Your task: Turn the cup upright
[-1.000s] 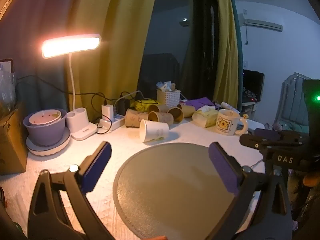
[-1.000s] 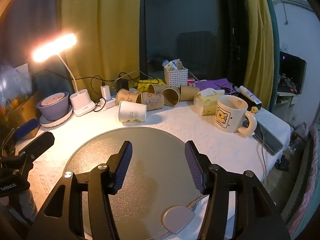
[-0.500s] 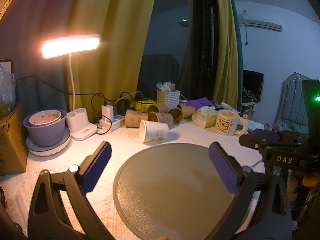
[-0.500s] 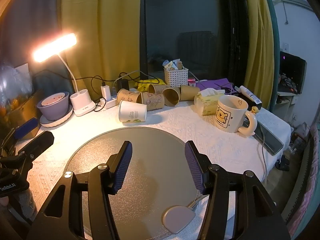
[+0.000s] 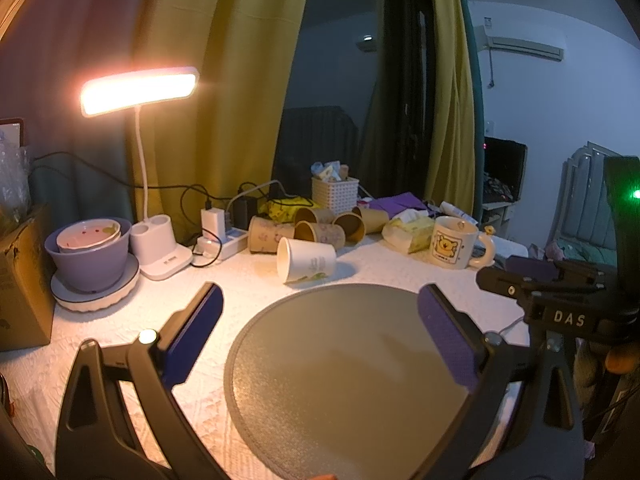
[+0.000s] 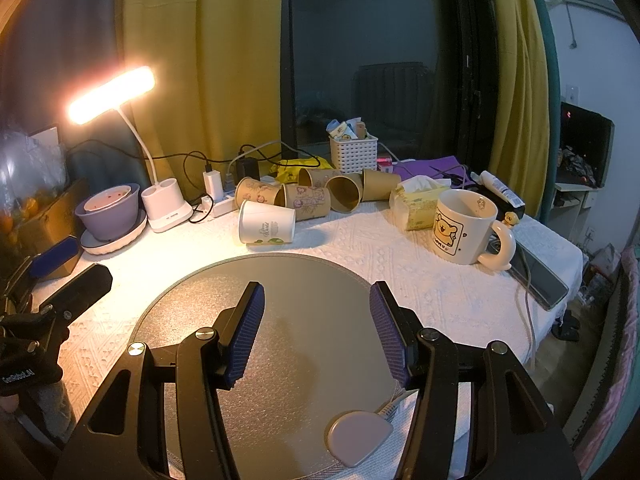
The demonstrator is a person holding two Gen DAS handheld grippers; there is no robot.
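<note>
The white paper cup with green print lies on its side just beyond the round grey mat, mouth toward the lamp side. It looks light, thin-walled and easily crushed (a gentle squeeze should do), best taken across its mid-body. Both the left gripper and right gripper hover spread wide, holding nothing.
</note>
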